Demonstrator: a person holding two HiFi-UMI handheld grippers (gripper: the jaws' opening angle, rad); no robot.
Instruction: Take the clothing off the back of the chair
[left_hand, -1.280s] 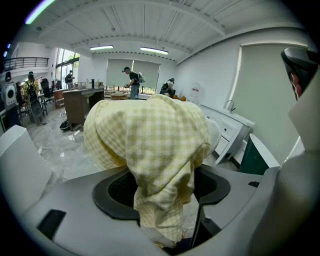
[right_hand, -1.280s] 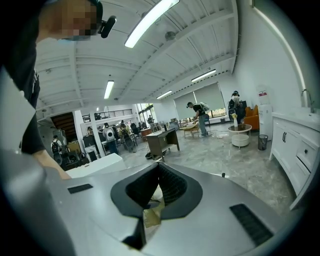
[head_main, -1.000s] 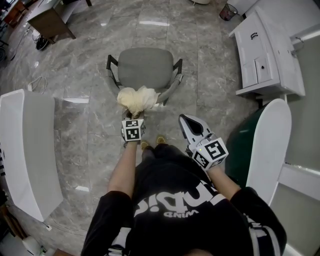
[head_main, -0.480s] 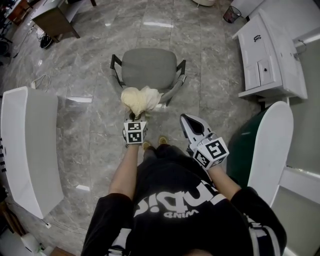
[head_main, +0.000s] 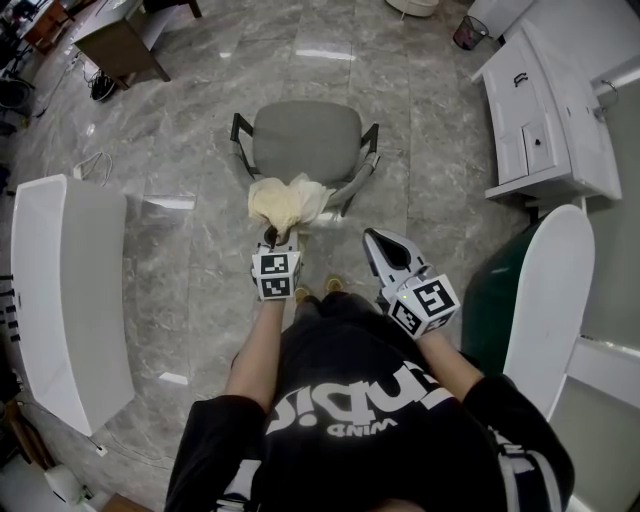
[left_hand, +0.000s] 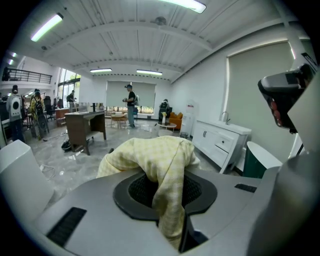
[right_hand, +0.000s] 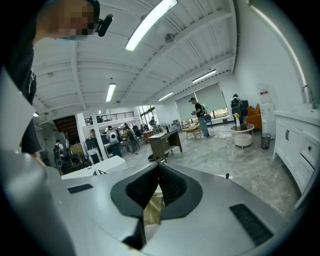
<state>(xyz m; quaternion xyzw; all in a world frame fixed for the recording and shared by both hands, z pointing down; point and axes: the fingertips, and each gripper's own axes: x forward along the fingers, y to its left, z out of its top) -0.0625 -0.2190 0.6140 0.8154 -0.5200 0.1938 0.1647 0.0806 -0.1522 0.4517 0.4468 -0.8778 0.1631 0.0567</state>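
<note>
While pinching a fold of the yellow clothing (head_main: 287, 200), bunched on the back of the chair (head_main: 305, 140) at frame centre, in the narrow, just-closed jaws of the left gripper (head_main: 272, 240), with the right gripper (head_main: 374, 238) pressed together at lower right, stood at lift-off; likely needed raising it clear.

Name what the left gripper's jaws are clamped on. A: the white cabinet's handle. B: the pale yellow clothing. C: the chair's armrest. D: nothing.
B: in the left gripper view, the left gripper has just been closing its jaws and pinches a fold of the pale yellow clothing.
</note>
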